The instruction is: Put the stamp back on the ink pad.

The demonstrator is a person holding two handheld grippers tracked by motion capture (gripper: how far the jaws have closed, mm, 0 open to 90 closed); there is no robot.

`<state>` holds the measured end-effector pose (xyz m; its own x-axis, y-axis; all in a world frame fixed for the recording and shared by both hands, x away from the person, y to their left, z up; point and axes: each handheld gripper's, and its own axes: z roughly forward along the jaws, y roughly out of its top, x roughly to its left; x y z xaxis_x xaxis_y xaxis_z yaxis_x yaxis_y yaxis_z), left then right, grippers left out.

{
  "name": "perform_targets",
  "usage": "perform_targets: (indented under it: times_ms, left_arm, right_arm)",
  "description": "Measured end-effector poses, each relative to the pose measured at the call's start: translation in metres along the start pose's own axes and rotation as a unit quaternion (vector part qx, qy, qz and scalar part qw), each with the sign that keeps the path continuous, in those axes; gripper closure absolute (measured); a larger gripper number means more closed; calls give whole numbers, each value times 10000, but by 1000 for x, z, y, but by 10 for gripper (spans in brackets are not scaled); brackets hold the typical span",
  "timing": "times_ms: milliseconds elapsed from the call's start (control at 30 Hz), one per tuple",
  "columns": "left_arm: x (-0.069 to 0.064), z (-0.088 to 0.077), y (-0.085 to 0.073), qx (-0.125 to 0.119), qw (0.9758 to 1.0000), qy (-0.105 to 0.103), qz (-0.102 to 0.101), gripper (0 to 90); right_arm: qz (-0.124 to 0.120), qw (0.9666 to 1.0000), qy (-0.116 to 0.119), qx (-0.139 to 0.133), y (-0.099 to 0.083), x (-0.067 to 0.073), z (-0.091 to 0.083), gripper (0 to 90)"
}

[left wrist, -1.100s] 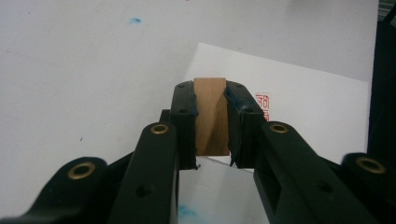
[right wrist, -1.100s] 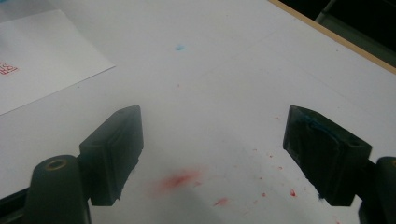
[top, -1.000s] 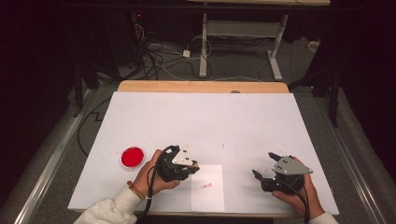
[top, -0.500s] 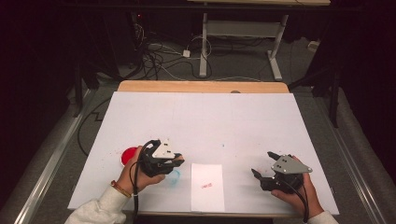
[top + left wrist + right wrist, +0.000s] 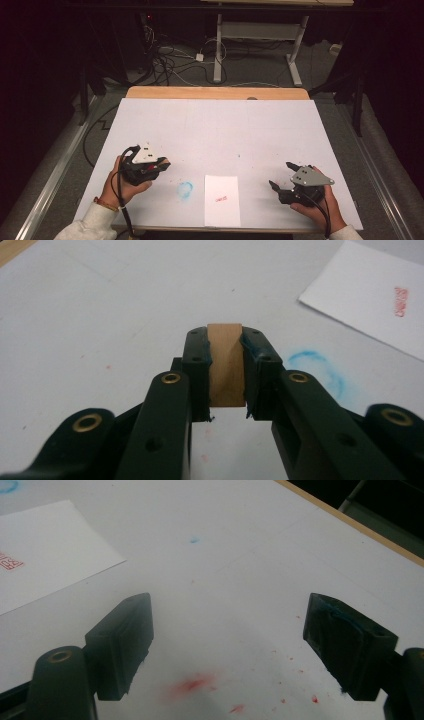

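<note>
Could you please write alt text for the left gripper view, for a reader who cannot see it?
The left gripper clamps a small wooden block upright between its two black jaws, above a white table. A smudged blue ring marks the table just beyond, and a white sheet of paper with a red stamp mark lies at upper right.

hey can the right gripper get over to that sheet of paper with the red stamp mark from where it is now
Probably yes. The right gripper stands open and empty just beside the paper, with bare white table surface between them. The left gripper, shut on a wooden stamp, sits on the paper's far side.
</note>
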<state>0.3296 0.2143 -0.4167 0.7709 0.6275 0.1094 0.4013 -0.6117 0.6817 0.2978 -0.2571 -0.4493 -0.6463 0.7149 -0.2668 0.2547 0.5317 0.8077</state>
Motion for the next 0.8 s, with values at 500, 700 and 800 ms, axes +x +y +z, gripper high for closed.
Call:
perform_targets:
  times_ms: [500, 700, 800]
  left_arm:
    - [35, -1, -41, 329, 9971, 352, -587, 738]
    - [43, 8, -48, 560, 9955, 360, -669, 738]
    - [46, 11, -50, 659, 9947, 311, -722, 738]
  right_arm:
    - [-26, 10000, -29, 3, -3, 2, -6, 203]
    - [-73, 10000, -37, 48, -3, 3, -5, 203]
    - [-73, 10000, -37, 48, -3, 3, -5, 203]
